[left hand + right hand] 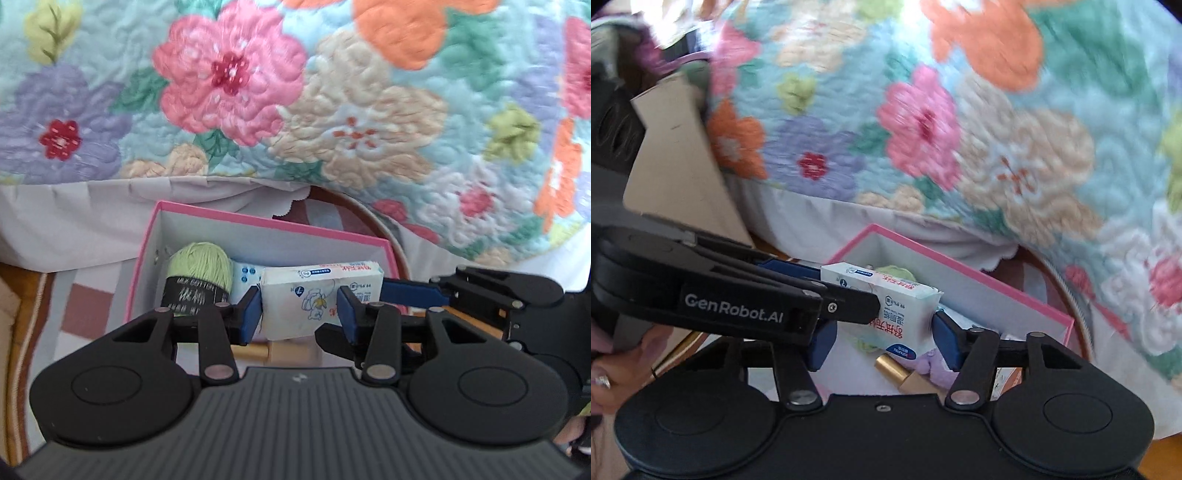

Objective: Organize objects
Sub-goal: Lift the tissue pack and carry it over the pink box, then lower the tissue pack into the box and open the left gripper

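Both of my tools are on the same small tissue pack [319, 295]. My left tool [301, 312] has its blue pads [251, 314] pressed against the pack's two sides low in the middle of its own view, so it is clamped on the pack. From the right edge of that view my right tool [413, 291] reaches in sideways, its blue finger meeting the pack's right end.

In the right wrist view the tissue pack [897, 314] sits between my right tool's [879, 338] blue pads [943, 338], just below frame centre. The right pad touches the pack's crumpled end; the left pad is partly hidden behind the other tool's black arm, so I cannot tell whether this tool is truly gripping or only flanking the pack. My left tool [809, 280] crosses in from the left of that frame with printed lettering on its side, its tips on the pack's upper left end.

The pack is held over the near edge of an open pink box [258, 225] with a white interior. Inside the box, at lower left of centre in the left view, lies a pale green ball of yarn [197, 275] with a black label band, and a second white packet with blue print [245, 275] lies beside it. In the right view a gold cylinder [901, 373] and something lilac show below the pack.

A floral quilt [295, 92] fills the upper half of both views. At the left edge of the right view stands a piece of brown cardboard [676, 158].
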Action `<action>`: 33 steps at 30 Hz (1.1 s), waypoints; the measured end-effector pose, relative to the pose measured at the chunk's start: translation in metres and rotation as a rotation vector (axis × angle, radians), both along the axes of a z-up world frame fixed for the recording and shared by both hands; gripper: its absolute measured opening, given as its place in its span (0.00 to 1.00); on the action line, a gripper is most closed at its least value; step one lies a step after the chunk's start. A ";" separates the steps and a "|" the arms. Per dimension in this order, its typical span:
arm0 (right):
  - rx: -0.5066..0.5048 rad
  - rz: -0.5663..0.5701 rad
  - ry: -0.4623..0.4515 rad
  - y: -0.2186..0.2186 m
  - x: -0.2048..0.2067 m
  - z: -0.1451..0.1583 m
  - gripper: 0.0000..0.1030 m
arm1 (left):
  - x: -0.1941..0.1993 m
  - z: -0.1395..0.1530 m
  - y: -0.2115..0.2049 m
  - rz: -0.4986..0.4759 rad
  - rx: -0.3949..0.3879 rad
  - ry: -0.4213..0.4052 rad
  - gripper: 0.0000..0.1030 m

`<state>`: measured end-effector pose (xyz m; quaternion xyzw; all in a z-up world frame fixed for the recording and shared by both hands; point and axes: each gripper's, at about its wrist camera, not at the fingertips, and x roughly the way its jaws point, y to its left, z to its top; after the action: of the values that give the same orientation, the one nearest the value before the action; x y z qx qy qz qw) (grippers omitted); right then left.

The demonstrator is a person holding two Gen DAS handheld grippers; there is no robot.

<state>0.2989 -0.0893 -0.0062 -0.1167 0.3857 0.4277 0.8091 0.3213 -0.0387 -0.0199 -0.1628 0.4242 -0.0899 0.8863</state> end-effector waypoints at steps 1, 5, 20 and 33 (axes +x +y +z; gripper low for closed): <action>-0.002 -0.010 0.009 0.001 0.008 -0.006 0.57 | 0.010 -0.009 0.001 0.004 -0.015 0.009 0.41; -0.004 -0.073 0.095 0.008 0.046 -0.038 0.54 | 0.044 -0.042 0.003 0.027 -0.033 0.039 0.41; 0.011 -0.258 0.232 0.015 0.095 -0.106 0.40 | 0.097 -0.103 -0.003 0.033 0.012 0.062 0.41; -0.056 -0.267 0.080 0.001 0.054 -0.095 0.38 | 0.058 -0.087 0.007 0.035 0.065 0.063 0.48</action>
<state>0.3530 -0.0885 -0.1016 -0.0696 0.4417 0.3095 0.8392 0.3791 -0.0314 -0.1066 -0.1439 0.4517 -0.0552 0.8787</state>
